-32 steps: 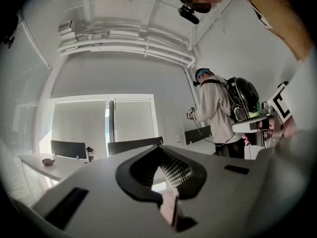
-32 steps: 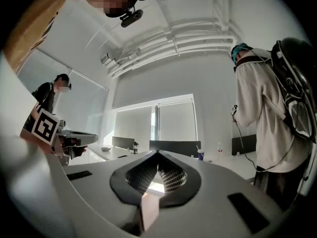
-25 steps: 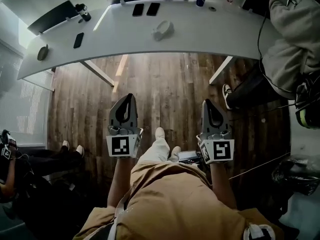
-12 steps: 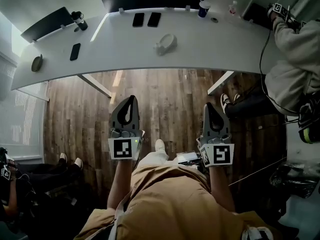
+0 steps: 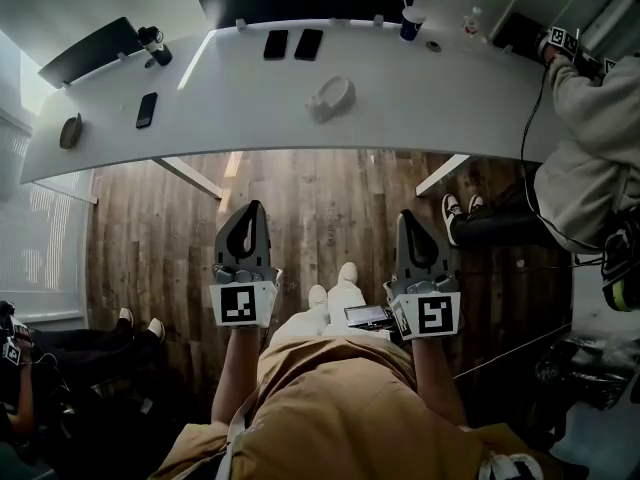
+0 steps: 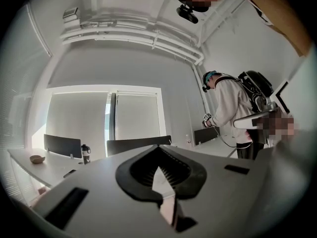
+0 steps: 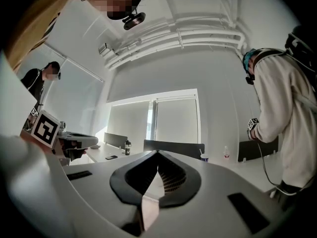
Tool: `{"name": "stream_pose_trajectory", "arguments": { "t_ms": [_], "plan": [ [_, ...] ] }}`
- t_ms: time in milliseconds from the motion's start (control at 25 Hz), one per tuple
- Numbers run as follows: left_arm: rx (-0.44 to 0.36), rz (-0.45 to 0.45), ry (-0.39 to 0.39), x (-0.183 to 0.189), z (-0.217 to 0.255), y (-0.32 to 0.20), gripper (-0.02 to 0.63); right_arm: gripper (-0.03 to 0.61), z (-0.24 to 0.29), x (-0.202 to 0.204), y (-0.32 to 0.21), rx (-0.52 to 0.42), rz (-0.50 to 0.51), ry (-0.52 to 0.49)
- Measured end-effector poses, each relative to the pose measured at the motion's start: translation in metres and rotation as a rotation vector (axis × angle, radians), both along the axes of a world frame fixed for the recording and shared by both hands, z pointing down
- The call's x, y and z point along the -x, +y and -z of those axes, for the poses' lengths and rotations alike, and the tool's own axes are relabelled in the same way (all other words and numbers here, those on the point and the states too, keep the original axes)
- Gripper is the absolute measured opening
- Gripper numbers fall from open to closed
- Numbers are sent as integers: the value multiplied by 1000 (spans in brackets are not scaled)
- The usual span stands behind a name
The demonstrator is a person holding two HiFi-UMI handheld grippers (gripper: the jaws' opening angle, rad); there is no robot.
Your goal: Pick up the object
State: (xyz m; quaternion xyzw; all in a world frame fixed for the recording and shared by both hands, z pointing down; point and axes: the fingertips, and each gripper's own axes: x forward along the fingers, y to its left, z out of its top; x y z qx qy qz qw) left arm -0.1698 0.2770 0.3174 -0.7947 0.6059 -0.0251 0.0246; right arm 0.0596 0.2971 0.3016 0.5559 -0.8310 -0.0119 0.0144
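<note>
My left gripper (image 5: 249,215) and right gripper (image 5: 409,222) are held side by side in front of my torso, over the wooden floor, both shut with nothing between the jaws. In the left gripper view the left gripper (image 6: 159,167) shows closed jaws, and the right gripper (image 7: 157,170) shows the same in its own view. Well ahead of both, a white rounded object (image 5: 331,96) lies near the middle of the long curved white table (image 5: 450,98). Neither gripper is near it.
Two dark phones (image 5: 291,44) lie at the table's far edge, another phone (image 5: 146,109), a bowl (image 5: 69,131) and a bottle (image 5: 152,40) to the left, a cup (image 5: 411,23) to the right. A person (image 5: 590,138) stands at the table's right end; another (image 5: 25,368) sits lower left.
The table has slid lower and closer in the head view. Both grippers stay shut and keep their side-by-side pose, shifted slightly down in the frame.
</note>
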Motion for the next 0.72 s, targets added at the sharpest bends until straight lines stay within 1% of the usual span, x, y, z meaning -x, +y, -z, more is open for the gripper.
{"name": "stream_pose_trajectory", "arguments": {
  "t_ms": [200,320,480,600,720],
  "plan": [
    [1,49,-14,-8,1,-26,8,8,-3,-5,-25,3,62,4],
    [-3,62,-13,-17,3,-42,8,8,2,-10,-43,-15,83,19],
    [-3,43,-29,-36,2,-58,8,8,-2,-22,-61,-7,91,36],
    [11,25,-27,-49,0,-62,8,8,-5,-30,-70,15,86,6],
    [14,28,-19,-50,2,-69,8,8,-4,-29,-78,18,108,-9]
  ]
}}
